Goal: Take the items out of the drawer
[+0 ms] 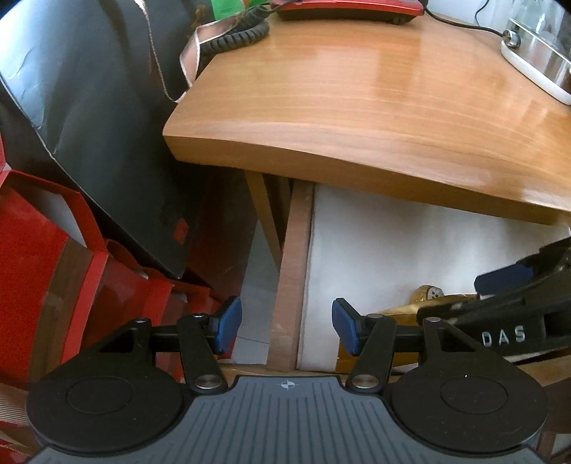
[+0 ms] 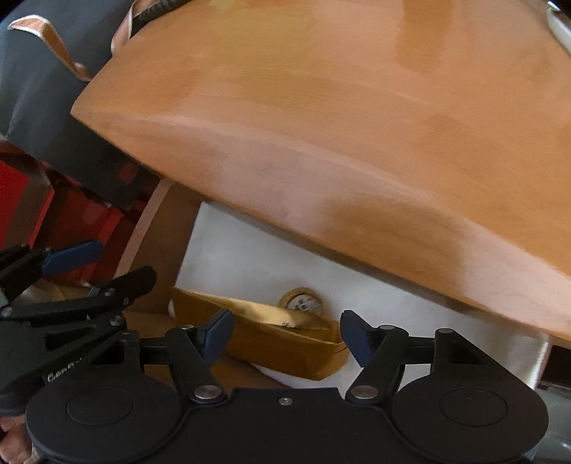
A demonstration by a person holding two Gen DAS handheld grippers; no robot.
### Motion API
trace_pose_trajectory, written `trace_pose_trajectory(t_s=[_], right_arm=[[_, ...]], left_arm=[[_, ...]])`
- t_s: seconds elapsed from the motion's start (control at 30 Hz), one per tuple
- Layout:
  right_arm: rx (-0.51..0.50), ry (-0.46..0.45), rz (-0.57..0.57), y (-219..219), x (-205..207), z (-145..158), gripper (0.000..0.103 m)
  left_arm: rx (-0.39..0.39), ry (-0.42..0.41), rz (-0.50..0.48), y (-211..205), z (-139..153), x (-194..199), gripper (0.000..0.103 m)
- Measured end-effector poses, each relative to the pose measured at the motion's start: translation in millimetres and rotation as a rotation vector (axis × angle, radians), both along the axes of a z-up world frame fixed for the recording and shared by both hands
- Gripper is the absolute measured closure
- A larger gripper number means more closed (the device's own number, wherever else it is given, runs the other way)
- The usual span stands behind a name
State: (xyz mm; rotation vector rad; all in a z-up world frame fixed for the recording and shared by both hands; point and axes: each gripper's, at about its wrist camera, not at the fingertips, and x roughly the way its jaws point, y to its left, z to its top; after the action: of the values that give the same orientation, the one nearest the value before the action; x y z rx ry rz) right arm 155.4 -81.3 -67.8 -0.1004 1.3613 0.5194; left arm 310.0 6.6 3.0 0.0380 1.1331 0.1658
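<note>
An open drawer with a white lining (image 2: 242,257) sits under the wooden tabletop (image 1: 357,100). A gold box (image 2: 278,339) lies in it, with a gold round item (image 2: 303,301) behind it. My right gripper (image 2: 285,335) is open, its blue pads either side of the gold box, just above it. My left gripper (image 1: 285,326) is open and empty over the drawer's left wooden side (image 1: 289,285). The right gripper shows in the left wrist view (image 1: 506,285), beside the gold box (image 1: 399,310). The left gripper shows at the left of the right wrist view (image 2: 89,264).
A black paper bag (image 1: 89,125) and red bags (image 1: 53,267) stand left of the table. A red telephone (image 1: 346,9) with a coiled cord (image 1: 235,35) and a white appliance (image 1: 535,60) sit on the tabletop. The tabletop edge overhangs the drawer.
</note>
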Motion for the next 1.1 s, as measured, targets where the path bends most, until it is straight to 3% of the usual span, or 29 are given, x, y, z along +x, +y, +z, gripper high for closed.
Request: trace_pose_trajectory(t_s=[0.2, 0.47, 0.7, 1.0, 1.1], right_arm=[[-0.029, 0.002, 0.040, 3, -2, -2, 0.049], [-0.023, 0.009, 0.096, 10, -3, -3, 0.050], [-0.026, 0.056, 0.105, 4, -5, 0, 0.077], [-0.025, 0.062, 0.117, 3, -12, 2, 0.080], [-0.024, 0.047, 0.125, 3, -18, 5, 0.088]], left_arm=[[-0.001, 0.002, 0.009, 2, -1, 1, 0.043], [-0.003, 0.007, 0.013, 4, -2, 2, 0.043], [-0.006, 0.007, 0.021, 5, -1, 2, 0.043], [-0.011, 0.014, 0.016, 3, -2, 1, 0.043], [-0.009, 0.017, 0.021, 3, -2, 1, 0.043]])
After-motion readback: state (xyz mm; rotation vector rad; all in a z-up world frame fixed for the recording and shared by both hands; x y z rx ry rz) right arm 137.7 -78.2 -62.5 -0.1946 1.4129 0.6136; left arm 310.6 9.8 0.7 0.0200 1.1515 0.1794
